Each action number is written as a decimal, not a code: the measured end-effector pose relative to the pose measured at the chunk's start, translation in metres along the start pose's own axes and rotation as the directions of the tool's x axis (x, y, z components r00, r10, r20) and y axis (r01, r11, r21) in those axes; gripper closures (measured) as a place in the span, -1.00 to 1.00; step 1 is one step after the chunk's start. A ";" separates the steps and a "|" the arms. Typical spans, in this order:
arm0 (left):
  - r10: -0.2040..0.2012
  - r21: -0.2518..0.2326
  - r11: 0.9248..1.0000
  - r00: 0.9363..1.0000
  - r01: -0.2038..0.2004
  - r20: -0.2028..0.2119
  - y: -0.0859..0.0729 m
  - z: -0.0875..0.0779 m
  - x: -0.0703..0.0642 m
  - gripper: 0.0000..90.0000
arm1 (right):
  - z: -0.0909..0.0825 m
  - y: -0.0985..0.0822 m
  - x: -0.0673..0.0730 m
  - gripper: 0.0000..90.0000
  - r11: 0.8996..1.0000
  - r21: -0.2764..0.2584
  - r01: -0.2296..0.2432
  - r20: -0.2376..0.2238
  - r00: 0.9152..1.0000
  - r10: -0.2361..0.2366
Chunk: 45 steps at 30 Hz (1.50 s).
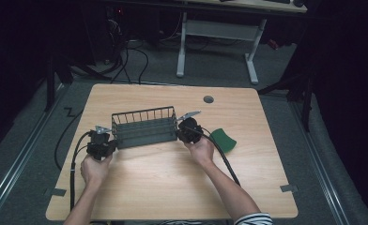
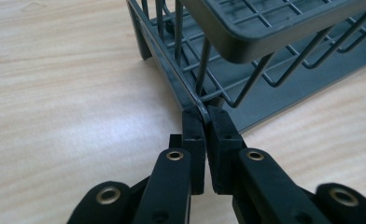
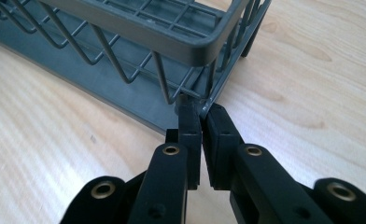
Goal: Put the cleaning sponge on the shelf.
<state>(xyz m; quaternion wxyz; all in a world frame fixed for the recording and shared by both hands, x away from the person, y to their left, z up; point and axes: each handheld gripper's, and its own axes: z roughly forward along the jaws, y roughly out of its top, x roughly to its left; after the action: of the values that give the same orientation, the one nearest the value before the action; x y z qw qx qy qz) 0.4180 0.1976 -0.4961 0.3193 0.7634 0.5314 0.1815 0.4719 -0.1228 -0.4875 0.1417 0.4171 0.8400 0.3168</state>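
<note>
A dark grey wire rack (image 1: 143, 127) stands on the wooden table (image 1: 172, 178), long side toward me. My left gripper (image 1: 108, 139) is at the rack's left end, shut on the bottom wire at the near corner. In the left gripper view that corner wire (image 2: 203, 108) is pinched between the left gripper (image 2: 204, 119) jaws. My right gripper (image 1: 181, 131) is at the rack's right end. In the right gripper view the right gripper (image 3: 202, 114) is shut on the near corner wire (image 3: 206, 105) of the rack (image 3: 162, 32).
A green pad (image 1: 223, 139) lies on the table just right of my right hand. A round grey grommet (image 1: 208, 99) sits in the tabletop behind the rack. Beyond the far edge stand a white desk frame (image 1: 219, 37) and cables on the floor.
</note>
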 end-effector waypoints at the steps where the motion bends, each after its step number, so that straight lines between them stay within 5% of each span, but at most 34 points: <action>1: 0.003 -0.001 1.000 1.000 -0.003 0.005 -0.002 -0.002 -0.002 0.93 | -0.002 -0.003 0.001 0.92 1.000 -0.001 -0.004 -0.004 1.000 0.004; 23: 0.041 -0.019 0.999 0.998 -0.040 0.054 -0.038 -0.030 -0.037 0.92 | -0.041 -0.052 0.013 0.91 1.000 -0.021 0.016 -0.039 0.999 -0.017; 31: 0.012 -0.032 0.999 0.997 -0.009 0.078 -0.046 -0.033 -0.039 0.89 | -0.043 -0.057 0.015 0.80 0.999 -0.004 0.035 -0.057 0.998 -0.035; 36: -0.018 -0.035 0.999 0.998 0.020 0.059 -0.056 -0.033 -0.032 0.35 | -0.047 -0.059 0.012 0.28 1.000 -0.020 -0.002 -0.041 0.999 0.001; 45: -0.041 -0.064 0.997 0.998 0.044 0.048 -0.076 -0.042 -0.015 -0.12 | -0.074 -0.074 -0.006 -0.07 0.997 -0.074 -0.018 0.006 1.000 0.019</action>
<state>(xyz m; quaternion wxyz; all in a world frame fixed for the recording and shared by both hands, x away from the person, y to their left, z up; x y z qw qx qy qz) 0.3338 0.2134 -0.5165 0.3600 0.7450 0.5339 0.1739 0.3938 -0.1915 -0.4798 0.1570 0.4205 0.8232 0.3477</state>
